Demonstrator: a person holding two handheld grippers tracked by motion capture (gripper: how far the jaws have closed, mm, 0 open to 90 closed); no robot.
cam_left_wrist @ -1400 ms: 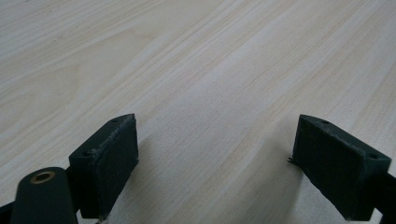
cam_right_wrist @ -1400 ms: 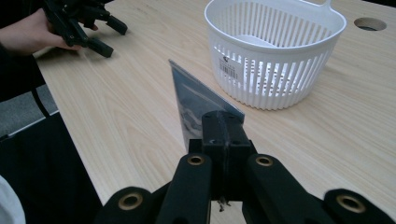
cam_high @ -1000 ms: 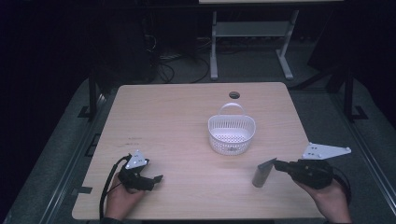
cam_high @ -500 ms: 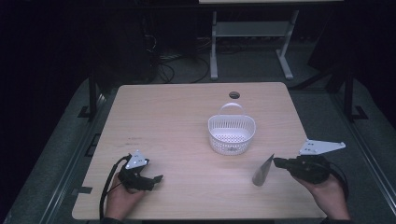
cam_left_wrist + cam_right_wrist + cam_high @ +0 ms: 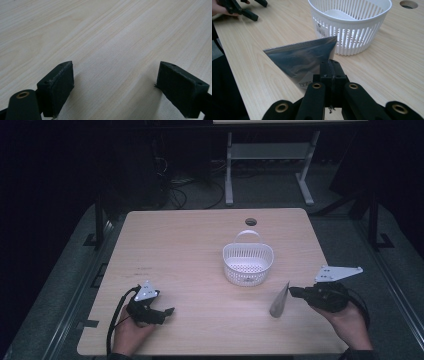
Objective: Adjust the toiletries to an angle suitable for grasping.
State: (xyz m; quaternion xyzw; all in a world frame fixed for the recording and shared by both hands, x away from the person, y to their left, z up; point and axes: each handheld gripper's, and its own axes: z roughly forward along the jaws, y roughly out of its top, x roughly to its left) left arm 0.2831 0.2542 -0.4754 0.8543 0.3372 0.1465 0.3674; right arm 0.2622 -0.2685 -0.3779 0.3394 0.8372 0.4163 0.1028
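Between the right gripper's (image 5: 332,65) shut jaws, silver pouch (image 5: 304,58).

A light wood-grain counter (image 5: 190,250) with a round cable hole (image 5: 251,222) near its far edge is set on a grey floor (image 5: 65,285). Behind it, a white metal frame (image 5: 270,155) and tangled cables (image 5: 175,185) are seen in a dark, dimly lit room.
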